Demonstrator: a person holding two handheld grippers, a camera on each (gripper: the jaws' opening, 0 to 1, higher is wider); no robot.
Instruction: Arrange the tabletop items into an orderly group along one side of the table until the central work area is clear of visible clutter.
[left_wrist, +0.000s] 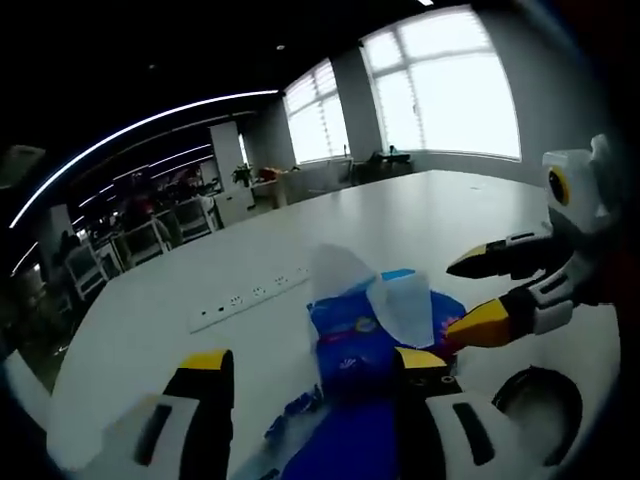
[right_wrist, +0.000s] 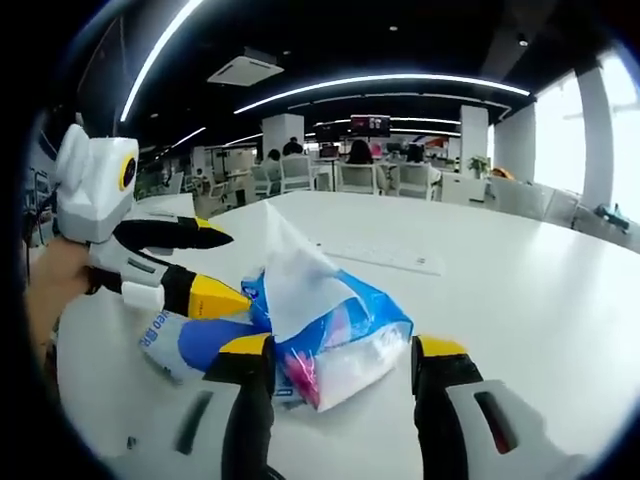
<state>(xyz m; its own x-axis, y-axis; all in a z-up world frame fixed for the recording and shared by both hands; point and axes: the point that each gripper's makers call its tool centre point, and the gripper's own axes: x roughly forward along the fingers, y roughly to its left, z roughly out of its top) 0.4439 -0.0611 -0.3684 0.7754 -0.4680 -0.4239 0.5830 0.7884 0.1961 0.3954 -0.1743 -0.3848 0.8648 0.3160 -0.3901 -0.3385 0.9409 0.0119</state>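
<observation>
A blue tissue pack (left_wrist: 360, 335) with a white tissue (left_wrist: 400, 300) sticking out lies on the white table (left_wrist: 200, 280). My left gripper (left_wrist: 315, 375) is open, its jaws standing either side of the pack's near end. From the right my right gripper (left_wrist: 470, 295) reaches in, also open, its yellow lower jaw at the pack's edge. In the right gripper view the same pack (right_wrist: 335, 325) sits between my open right gripper (right_wrist: 345, 365) jaws, with the left gripper (right_wrist: 225, 268) beside it. A second blue and white packet (right_wrist: 185, 345) lies under the left gripper.
A white power strip (left_wrist: 250, 297) lies flat on the table beyond the pack, seen again as the strip (right_wrist: 385, 257). A round cable hole (left_wrist: 540, 400) is at the right. A hand (right_wrist: 50, 290) holds the left gripper. Chairs and desks stand beyond the table.
</observation>
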